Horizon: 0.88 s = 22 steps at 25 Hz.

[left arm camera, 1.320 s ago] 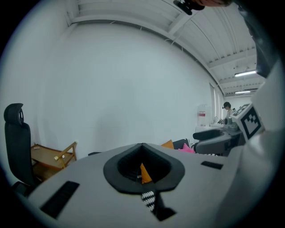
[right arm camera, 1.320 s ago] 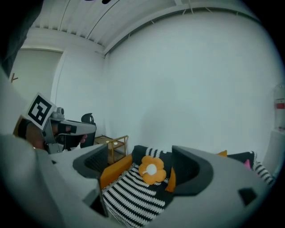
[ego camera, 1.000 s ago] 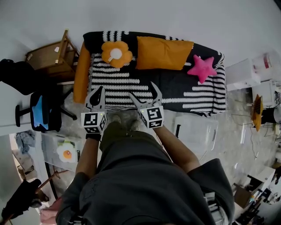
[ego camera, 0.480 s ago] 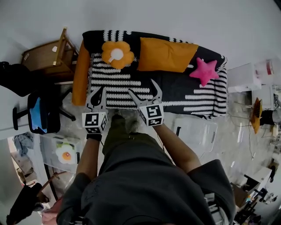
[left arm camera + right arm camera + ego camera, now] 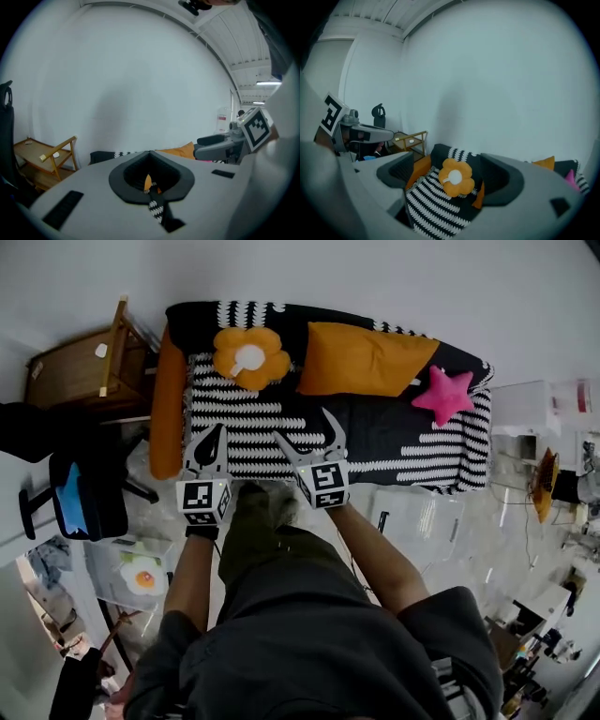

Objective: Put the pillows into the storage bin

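White wall behind, and a striped sofa (image 5: pixel 375 442) in front of us with all the pillows on it: flower pillow (image 5: pixel 248 357) at the left, orange pillow (image 5: pixel 366 360) in the middle, star pillow (image 5: pixel 442 395) at the right. Our left hand-held gripper (image 5: pixel 216 430) is pressed together, nothing in it. The right hand-held gripper (image 5: pixel 303 427) is spread wide and empty. Both hover near the sofa's front edge.

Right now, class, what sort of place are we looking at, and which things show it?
Probably a workroom staged as a living room: a striped sofa bearing a flower pillow, a wooden side table beside it, and an office chair nearby.
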Each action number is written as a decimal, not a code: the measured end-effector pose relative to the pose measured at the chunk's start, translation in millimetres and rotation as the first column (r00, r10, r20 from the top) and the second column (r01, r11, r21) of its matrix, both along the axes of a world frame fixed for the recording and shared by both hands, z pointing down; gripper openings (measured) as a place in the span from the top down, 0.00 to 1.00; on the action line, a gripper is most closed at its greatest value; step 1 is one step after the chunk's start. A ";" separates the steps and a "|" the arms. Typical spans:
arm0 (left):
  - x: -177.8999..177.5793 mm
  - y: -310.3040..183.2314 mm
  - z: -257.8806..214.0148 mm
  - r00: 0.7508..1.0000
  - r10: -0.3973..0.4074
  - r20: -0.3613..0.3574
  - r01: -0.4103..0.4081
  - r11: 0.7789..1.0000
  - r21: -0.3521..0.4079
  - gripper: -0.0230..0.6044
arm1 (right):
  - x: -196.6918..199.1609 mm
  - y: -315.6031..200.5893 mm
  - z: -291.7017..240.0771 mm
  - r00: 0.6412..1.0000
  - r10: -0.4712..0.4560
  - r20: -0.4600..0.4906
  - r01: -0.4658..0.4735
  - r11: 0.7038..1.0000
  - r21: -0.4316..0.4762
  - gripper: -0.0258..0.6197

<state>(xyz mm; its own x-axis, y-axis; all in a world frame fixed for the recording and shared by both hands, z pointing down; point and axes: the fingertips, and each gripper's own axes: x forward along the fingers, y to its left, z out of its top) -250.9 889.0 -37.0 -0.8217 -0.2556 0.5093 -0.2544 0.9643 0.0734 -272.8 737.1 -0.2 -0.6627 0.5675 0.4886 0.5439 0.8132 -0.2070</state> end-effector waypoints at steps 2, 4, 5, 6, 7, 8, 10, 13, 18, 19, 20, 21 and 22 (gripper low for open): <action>-16.9 9.6 17.8 1.000 0.001 -0.014 -0.001 1.000 0.002 0.96 | -16.3 8.8 17.7 1.000 0.004 -0.016 -0.003 1.000 0.014 0.29; -31.6 17.5 36.2 0.999 0.006 -0.032 -0.006 1.000 0.004 0.96 | -31.2 17.0 36.0 0.999 0.006 -0.034 -0.005 1.000 0.027 0.29; -39.1 21.4 45.7 0.999 0.008 -0.041 -0.008 1.000 0.005 0.96 | -38.9 21.2 45.5 0.999 0.008 -0.043 -0.006 0.999 0.032 0.29; -46.9 25.8 55.7 0.999 0.010 -0.049 -0.009 1.000 0.007 0.96 | -47.2 25.9 55.3 0.999 0.010 -0.052 -0.008 0.999 0.036 0.29; -55.0 31.1 66.2 0.998 0.010 -0.057 -0.009 1.000 0.009 0.96 | -55.6 31.2 65.6 0.998 0.012 -0.061 -0.009 0.999 0.040 0.29; -62.8 37.0 77.3 0.998 0.009 -0.066 -0.008 1.000 0.011 0.96 | -63.7 37.2 76.2 0.998 0.013 -0.069 -0.010 0.999 0.044 0.29; -76.6 48.7 100.0 0.996 0.008 -0.086 -0.007 1.000 0.018 0.96 | -78.0 49.4 97.3 0.996 0.013 -0.084 -0.008 0.999 0.050 0.29; -93.7 57.2 127.7 0.994 0.012 -0.107 -0.010 1.000 0.020 0.96 | -95.9 59.5 124.1 0.995 0.011 -0.096 -0.005 0.998 0.061 0.29; -113.7 60.5 166.6 0.991 0.027 -0.133 -0.024 0.999 0.023 0.96 | -119.8 67.4 163.5 0.993 0.014 -0.120 -0.004 0.997 0.083 0.29; -119.2 64.1 177.2 0.990 0.026 -0.140 -0.023 0.999 0.026 0.96 | -126.1 71.3 174.7 0.992 0.014 -0.125 -0.003 0.996 0.089 0.29; -124.9 68.4 188.1 0.989 0.024 -0.148 -0.020 0.999 0.028 0.96 | -132.2 74.7 186.8 0.991 0.013 -0.131 0.000 0.995 0.097 0.29; -130.8 72.7 198.9 0.988 0.022 -0.156 -0.018 0.999 0.030 0.96 | -137.8 77.6 199.4 0.990 0.012 -0.141 0.004 0.994 0.108 0.29; -136.7 77.0 209.6 0.987 0.020 -0.162 -0.015 0.999 0.032 0.96 | -143.6 80.2 211.3 0.988 0.012 -0.153 0.007 0.993 0.118 0.29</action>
